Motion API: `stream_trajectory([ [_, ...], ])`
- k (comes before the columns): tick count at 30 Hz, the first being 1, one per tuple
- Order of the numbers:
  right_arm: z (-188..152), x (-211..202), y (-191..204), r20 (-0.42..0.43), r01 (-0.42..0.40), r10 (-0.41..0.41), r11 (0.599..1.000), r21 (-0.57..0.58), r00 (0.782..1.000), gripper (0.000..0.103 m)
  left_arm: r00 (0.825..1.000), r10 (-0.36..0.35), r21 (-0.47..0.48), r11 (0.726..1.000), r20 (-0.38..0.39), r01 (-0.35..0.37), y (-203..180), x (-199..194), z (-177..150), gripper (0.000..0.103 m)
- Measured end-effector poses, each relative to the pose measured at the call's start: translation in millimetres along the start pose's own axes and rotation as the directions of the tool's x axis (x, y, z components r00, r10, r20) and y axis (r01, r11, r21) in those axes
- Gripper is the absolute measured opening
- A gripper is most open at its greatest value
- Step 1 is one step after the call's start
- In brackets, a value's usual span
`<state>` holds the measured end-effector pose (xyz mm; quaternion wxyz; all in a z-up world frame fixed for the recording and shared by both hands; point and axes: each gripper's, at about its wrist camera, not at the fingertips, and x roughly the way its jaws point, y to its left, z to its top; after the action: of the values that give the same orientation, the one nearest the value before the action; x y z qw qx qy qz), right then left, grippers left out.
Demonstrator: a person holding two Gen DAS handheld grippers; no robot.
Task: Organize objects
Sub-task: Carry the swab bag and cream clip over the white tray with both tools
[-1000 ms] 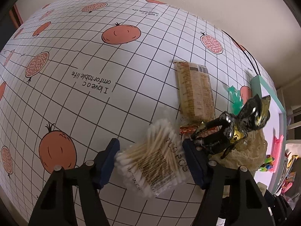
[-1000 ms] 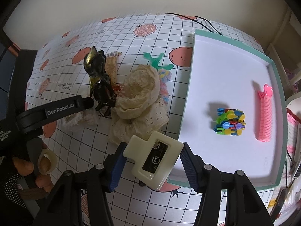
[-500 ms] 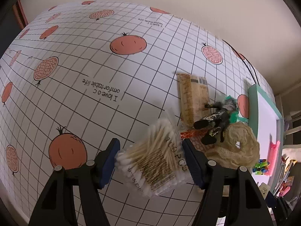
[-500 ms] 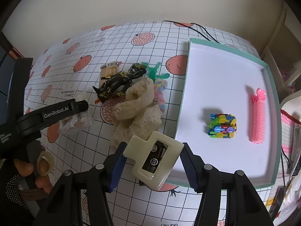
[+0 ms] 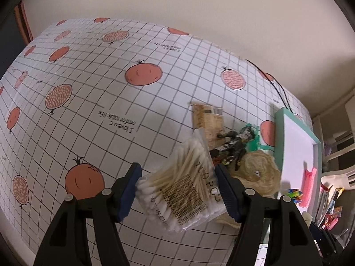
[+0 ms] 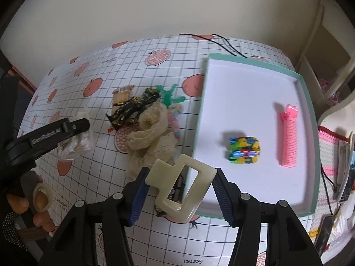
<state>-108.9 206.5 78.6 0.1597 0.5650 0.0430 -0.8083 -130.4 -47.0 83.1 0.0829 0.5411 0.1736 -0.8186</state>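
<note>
In the left wrist view, the left gripper (image 5: 177, 186) squeezes a clear plastic bag of cotton swabs (image 5: 184, 188), held up over the white checked tablecloth with orange fruit (image 5: 106, 88). In the right wrist view, the right gripper (image 6: 179, 188) pinches a cream plastic hair claw clip (image 6: 180, 188) just beside the white tray with a green rim (image 6: 307, 102).

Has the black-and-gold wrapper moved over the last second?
Yes. The black-and-gold wrapper stood upright beside the cream lace cloth; now it lies flat, nearer the tan snack packet.

Glossy plastic hair claw (image 6: 180, 188), lacy cloth (image 6: 153, 141)
</note>
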Motion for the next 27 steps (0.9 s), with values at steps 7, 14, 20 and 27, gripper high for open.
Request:
stream_trajectory([
  [7,-1.2,-4.2,-29.3,0.007,0.025,-0.025,0.998,0.066,1.000,0.060,0.999,-0.038,0.049,0.998,0.016,0.037,-27.2,-8.4,-5.4,0.069],
  [14,-4.2,-6.5,-59.8,0.008,0.047,-0.049,0.990,0.132,0.999,0.060,0.997,-0.078,0.099,0.992,0.026,0.075,-53.3,-10.5,-12.7,0.069],
  [20,-9.1,-7.6,-84.3,0.009,0.064,-0.067,0.981,0.184,0.998,0.060,0.994,-0.108,0.155,0.983,0.029,0.102,-80.9,-12.1,-21.5,0.069],
  [27,-15.8,-9.7,-115.4,0.005,0.094,-0.099,0.964,0.249,0.995,0.060,0.989,-0.150,0.224,0.964,0.004,0.145,-114.7,-8.9,-34.9,0.069],
])
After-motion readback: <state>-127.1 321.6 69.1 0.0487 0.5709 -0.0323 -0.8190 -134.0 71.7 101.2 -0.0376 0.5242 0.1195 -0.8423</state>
